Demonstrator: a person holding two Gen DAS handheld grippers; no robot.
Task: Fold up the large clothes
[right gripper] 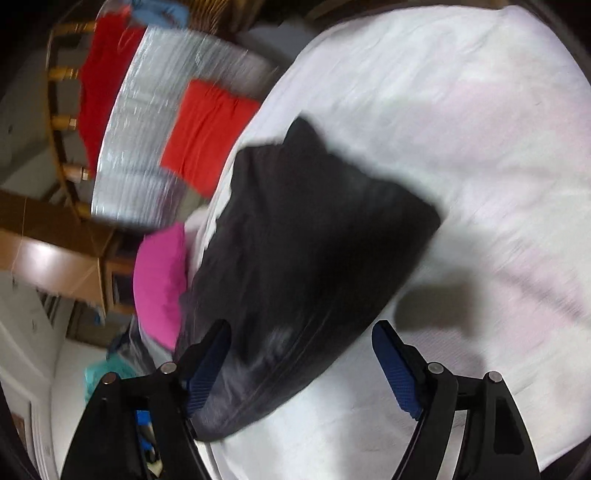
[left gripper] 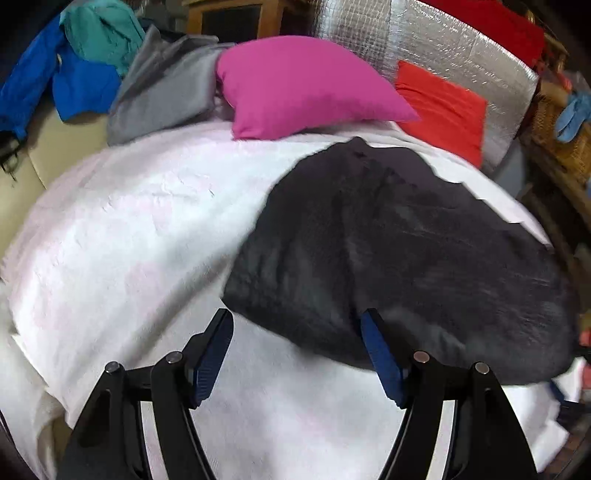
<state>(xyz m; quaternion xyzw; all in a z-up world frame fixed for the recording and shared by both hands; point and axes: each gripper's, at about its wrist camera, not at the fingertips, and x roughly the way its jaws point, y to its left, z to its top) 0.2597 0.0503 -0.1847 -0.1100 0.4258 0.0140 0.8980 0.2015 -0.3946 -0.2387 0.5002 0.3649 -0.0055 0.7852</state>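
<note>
A dark grey, nearly black garment (left gripper: 399,254) lies folded into a compact shape on the white bed cover (left gripper: 129,240). My left gripper (left gripper: 297,325) is open and empty, just above the garment's near edge. In the right wrist view the same garment (right gripper: 306,266) lies on the white cover (right gripper: 461,147). My right gripper (right gripper: 301,332) is open and empty, with its jaws spread over the garment's near end. That view is blurred by motion.
A pink pillow (left gripper: 303,85) and an orange-red pillow (left gripper: 447,110) lie at the head of the bed against a silver foil mat (left gripper: 461,48). Grey (left gripper: 166,88), blue (left gripper: 74,85) and teal (left gripper: 103,33) clothes are piled at the far left. Wooden furniture (right gripper: 55,251) stands beside the bed.
</note>
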